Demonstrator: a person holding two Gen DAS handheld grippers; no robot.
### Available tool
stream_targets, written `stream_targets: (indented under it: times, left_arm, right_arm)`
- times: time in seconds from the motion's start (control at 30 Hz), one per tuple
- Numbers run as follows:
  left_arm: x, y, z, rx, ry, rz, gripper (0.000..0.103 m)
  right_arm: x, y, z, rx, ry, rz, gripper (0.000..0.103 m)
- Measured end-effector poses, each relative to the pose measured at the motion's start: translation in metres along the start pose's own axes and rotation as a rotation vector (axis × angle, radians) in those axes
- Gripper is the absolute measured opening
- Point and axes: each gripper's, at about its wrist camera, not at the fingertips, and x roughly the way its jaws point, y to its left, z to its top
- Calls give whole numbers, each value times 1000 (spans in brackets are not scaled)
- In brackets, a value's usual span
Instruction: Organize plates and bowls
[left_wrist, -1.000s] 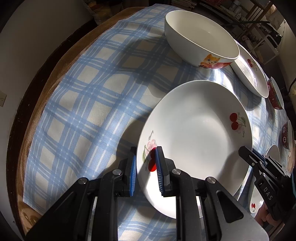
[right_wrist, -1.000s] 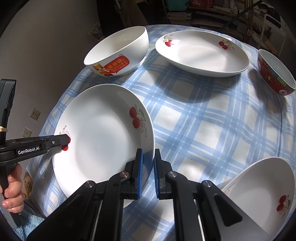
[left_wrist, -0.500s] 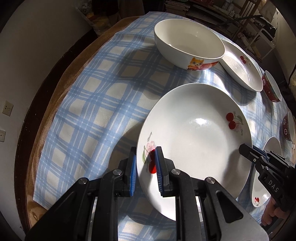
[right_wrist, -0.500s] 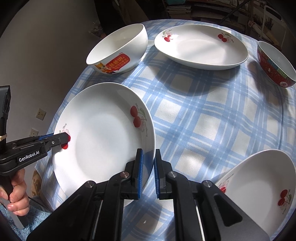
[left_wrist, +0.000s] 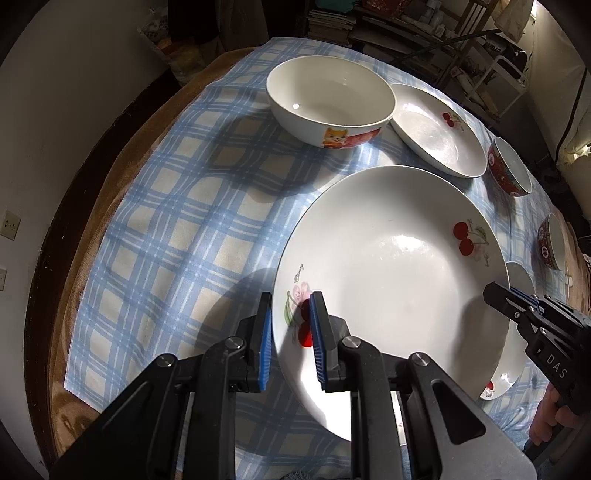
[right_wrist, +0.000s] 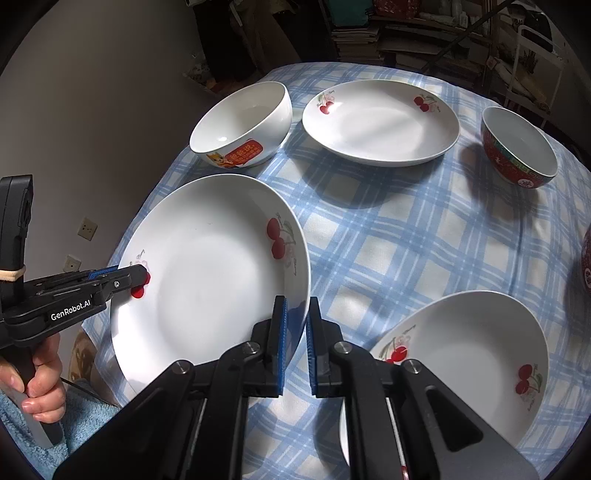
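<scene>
Your left gripper (left_wrist: 290, 334) and right gripper (right_wrist: 295, 339) are each clamped on opposite rims of the cherry plate (left_wrist: 391, 280), held above the checked counter (left_wrist: 177, 221); beyond it sit the white bowl (left_wrist: 328, 99) and another plate (right_wrist: 380, 122)

Glossy white glazed ceramic on the held plate (left_wrist: 399, 280), with a bright highlight and printed red cherries. Same shiny glaze on the big white bowl (left_wrist: 328, 99) and the red patterned bowl (right_wrist: 517, 147). Matt woven cloth, blue checked, for the tablecloth (left_wrist: 177, 221). Matt black plastic fingers (left_wrist: 325, 332) with ribbed blue pads and small metal screws.
</scene>
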Motion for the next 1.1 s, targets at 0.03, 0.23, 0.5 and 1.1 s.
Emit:
stream_targets:
  times: [0.03,0.23,0.5,1.1]
  left_arm:
    - [-2,-4,-1,4,-1,-11,19]
    - [-14,-40,-4,56,-15,-42,19]
    - [-22,-96,-11,153,-3,-106,18]
    - [10,-185,-34,290,37,-131,18]
  right_arm:
    - [-4,-3,-1,5,-7,-6,11]
    - [-34,-22,-9,23,-32,-55,11]
    - [-76,-63,-29,99,-48,-103,11]
    - [-95,-148,-72,254,-36,-165,11]
